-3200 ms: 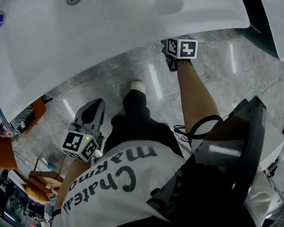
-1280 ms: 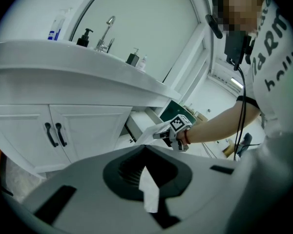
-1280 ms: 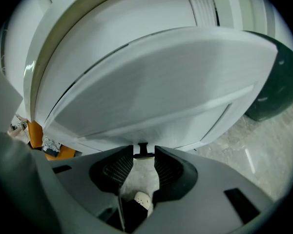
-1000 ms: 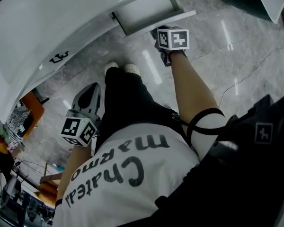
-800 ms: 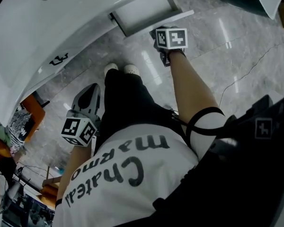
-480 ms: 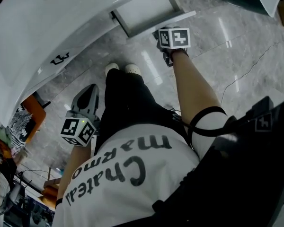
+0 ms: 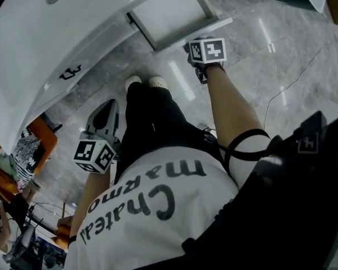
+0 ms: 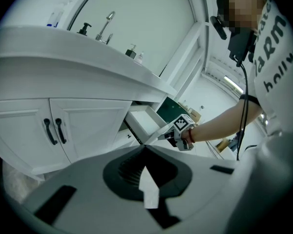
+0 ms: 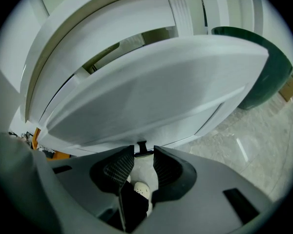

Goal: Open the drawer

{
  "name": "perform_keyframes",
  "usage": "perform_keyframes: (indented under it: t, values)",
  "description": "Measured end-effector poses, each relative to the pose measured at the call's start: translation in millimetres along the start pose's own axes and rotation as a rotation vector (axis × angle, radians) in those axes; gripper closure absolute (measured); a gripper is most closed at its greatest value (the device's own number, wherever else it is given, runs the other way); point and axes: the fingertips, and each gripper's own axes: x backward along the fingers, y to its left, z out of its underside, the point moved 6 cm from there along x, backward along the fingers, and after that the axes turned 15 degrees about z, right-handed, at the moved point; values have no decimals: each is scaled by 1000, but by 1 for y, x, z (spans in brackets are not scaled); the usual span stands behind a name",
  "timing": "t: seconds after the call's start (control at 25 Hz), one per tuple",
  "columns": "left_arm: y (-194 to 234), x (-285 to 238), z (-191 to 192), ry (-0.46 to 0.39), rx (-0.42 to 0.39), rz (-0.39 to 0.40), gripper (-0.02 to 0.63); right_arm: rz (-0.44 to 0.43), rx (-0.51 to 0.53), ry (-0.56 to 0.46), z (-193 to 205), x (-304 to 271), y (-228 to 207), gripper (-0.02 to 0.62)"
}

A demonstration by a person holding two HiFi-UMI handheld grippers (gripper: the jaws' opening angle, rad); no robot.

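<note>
A white drawer [image 7: 172, 13] stands pulled out from under the white vanity counter [image 7: 56, 44]. My right gripper [image 7: 196, 45] sits at the drawer's front edge, its marker cube above it. In the right gripper view the white drawer front [image 9: 151, 91] fills the picture, and the small black handle [image 9: 142, 146] lies between the jaws of the right gripper [image 9: 143, 152], which are shut on it. My left gripper [image 7: 113, 106] hangs low beside the person's left leg, shut and empty. In the left gripper view the left gripper [image 8: 145, 149] points at the drawer [image 8: 144, 123].
Two white cabinet doors with black handles [image 8: 53, 130] stand left of the drawer. The person's white shoes [image 7: 142, 82] rest on the grey marble floor [image 7: 270, 55] just below the drawer. A dark green object [image 9: 266, 77] stands to the right.
The drawer has slid further out of the vanity. My right gripper has come back toward the person with the handle. The left gripper has stayed put.
</note>
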Motion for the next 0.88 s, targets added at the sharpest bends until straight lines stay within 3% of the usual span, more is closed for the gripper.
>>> perform_keyframes:
  t: [0.88]
  values:
    - [-2,-6,-5,32,-19,12,604,7,3,20,21,7,-6,465]
